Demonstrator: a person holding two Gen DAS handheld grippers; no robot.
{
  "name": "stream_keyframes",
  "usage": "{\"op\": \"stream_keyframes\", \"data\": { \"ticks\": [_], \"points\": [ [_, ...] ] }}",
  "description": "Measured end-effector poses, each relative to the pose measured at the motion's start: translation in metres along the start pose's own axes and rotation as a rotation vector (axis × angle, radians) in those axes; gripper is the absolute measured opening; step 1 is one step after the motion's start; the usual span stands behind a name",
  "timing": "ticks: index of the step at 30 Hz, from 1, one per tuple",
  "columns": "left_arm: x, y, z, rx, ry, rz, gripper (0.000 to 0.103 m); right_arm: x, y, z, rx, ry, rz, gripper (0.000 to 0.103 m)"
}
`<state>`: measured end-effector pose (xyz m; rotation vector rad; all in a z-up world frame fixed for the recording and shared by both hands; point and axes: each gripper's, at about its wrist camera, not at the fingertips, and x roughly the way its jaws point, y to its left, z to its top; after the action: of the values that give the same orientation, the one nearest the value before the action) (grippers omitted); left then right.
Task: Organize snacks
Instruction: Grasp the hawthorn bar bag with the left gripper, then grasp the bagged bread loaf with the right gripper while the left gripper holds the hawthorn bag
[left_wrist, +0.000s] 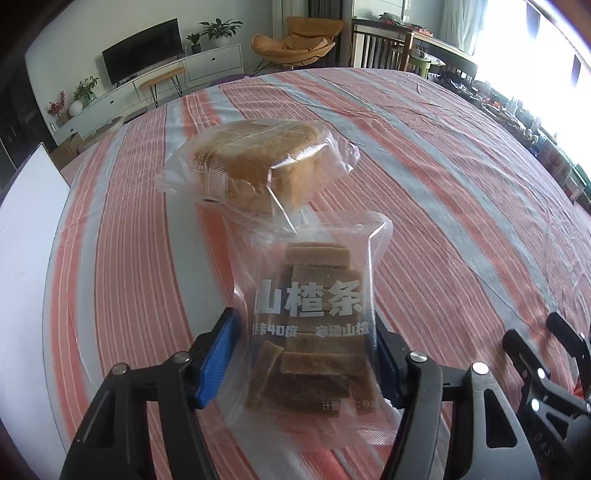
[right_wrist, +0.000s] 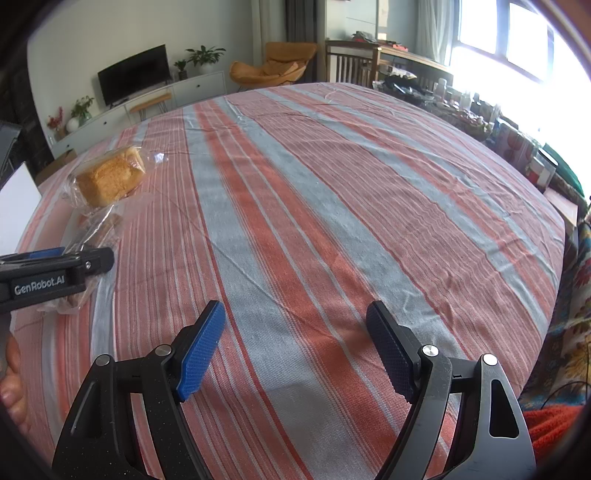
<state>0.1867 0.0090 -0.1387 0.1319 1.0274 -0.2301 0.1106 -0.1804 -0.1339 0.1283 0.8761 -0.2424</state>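
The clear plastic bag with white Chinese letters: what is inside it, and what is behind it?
Inside the clear plastic bag with white letters lie stacked brown snack bars. Behind it sits a golden bread loaf in clear wrap, on the striped cloth. The letters cover some bars.

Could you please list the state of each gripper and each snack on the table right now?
Left gripper: shut on the snack bag.
Snack bag: sealed, held between the pads.
Bread: bagged, lying on the tablecloth, just beyond the snack bag.
Right gripper: open, empty, over bare cloth.
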Motion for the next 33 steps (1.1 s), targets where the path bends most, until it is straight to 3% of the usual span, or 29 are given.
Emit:
{"op": "stream_keyframes", "data": {
  "ticks": [12, 24, 28, 33],
  "points": [
    [-0.042, 0.037, -0.065, -0.085, 0.016, 0.07, 0.056, 0.0, 0.0, 0.0, 0.0, 0.0, -0.001, 0.082],
    [-0.05, 0.048, -0.08, -0.1, -0.02, 0.062, 0.056, -0.001, -0.001, 0.002, 0.006, 0.013, 0.031, 0.084],
    [-0.055, 0.057, -0.089, -0.11, -0.029, 0.06, 0.056, -0.001, -0.01, 0.037, 0.133, 0.078, 0.191, 0.082],
    [-0.063, 0.067, -0.103, -0.121, -0.042, 0.063, 0.056, 0.008, 0.037, 0.118, 0.203, 0.171, 0.322, 0.082]
  ]
}}
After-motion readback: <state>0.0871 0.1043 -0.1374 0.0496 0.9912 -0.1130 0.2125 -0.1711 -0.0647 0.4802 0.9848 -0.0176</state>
